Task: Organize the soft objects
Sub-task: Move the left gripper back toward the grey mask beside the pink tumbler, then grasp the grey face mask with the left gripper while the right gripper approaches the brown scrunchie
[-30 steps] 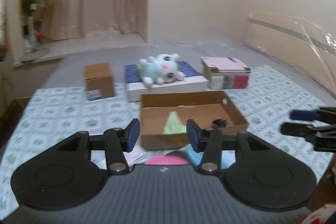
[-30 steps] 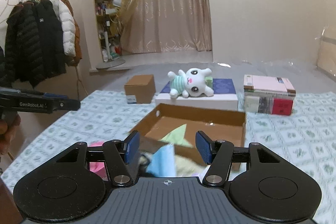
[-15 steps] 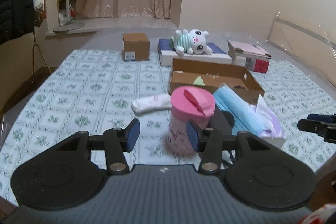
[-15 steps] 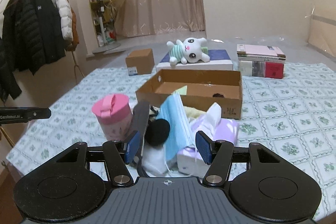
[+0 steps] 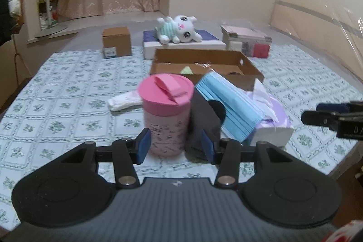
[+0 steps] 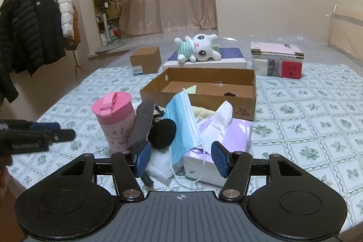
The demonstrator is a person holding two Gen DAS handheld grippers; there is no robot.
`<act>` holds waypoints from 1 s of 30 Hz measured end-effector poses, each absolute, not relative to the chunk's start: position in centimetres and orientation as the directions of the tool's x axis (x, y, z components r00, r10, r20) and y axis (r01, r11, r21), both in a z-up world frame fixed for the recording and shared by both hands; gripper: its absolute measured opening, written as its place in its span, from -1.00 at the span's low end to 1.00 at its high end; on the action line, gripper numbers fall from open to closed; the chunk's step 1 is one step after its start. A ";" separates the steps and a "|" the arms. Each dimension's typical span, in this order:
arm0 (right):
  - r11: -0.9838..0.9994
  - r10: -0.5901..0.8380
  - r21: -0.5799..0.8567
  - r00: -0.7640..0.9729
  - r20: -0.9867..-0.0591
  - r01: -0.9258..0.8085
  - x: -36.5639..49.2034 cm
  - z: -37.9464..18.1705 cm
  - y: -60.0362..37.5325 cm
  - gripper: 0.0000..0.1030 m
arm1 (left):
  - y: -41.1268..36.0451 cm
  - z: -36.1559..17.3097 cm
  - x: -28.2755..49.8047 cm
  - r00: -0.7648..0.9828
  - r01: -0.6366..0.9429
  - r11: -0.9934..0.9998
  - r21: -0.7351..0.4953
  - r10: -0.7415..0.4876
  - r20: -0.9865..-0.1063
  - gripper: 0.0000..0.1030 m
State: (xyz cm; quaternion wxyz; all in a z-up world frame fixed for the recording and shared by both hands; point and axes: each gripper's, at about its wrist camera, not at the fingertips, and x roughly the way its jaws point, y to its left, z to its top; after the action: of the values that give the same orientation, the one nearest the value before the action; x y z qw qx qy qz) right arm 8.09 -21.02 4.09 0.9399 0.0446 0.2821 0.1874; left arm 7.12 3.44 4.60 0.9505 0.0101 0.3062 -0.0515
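Hovering above the near edge of the patterned table (image 6: 317, 110), both tools are seen with jaws spread apart and nothing held. Directly ahead of the left tool (image 5: 175, 146) a pink cup (image 5: 166, 115) is found, flanked on its right by a grey pouch (image 5: 204, 119). Ahead of the right tool (image 6: 180, 159) a heap of soft objects is gathered: a blue face mask (image 6: 182, 126), a black pom-pom (image 6: 162, 133) and a purple tissue pack (image 6: 229, 140), all touching. Beyond the heap an open cardboard box (image 6: 226, 103) is placed, and farther off a plush bunny (image 6: 199, 48) is laid on a flat white box (image 6: 204, 65).
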 end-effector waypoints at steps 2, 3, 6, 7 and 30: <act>0.927 0.373 0.190 0.770 -0.518 -0.322 8.5 3.7 -21.2 0.14 | 2.6 3.6 7.9 0.799 0.118 0.993 -0.007 -0.100 -0.593 -0.13; 0.928 0.372 0.192 0.769 -0.520 -0.319 8.7 3.5 -21.3 0.14 | 2.3 3.1 8.3 0.794 0.125 0.992 -0.005 -0.103 -0.599 -0.13; 0.931 0.366 0.196 0.766 -0.528 -0.309 9.4 2.7 -21.6 0.14 | 1.2 1.5 9.6 0.784 0.139 0.990 -0.003 -0.111 -0.611 -0.09; 0.932 0.362 0.196 0.765 -0.532 -0.306 9.7 2.5 -21.6 0.14 | 0.9 1.0 10.0 0.781 0.142 0.990 -0.003 -0.114 -0.615 -0.02; 0.931 0.362 0.178 0.734 -0.575 -0.319 13.7 -0.7 -21.5 0.14 | -1.9 -3.5 15.5 0.739 0.160 0.986 0.043 -0.091 -0.668 -0.78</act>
State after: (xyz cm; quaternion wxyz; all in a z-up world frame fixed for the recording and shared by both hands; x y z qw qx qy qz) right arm 13.71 -21.48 -0.70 0.9305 0.0338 0.3155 0.1830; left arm 15.48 -1.88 -3.51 0.9312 0.0486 0.3549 -0.0674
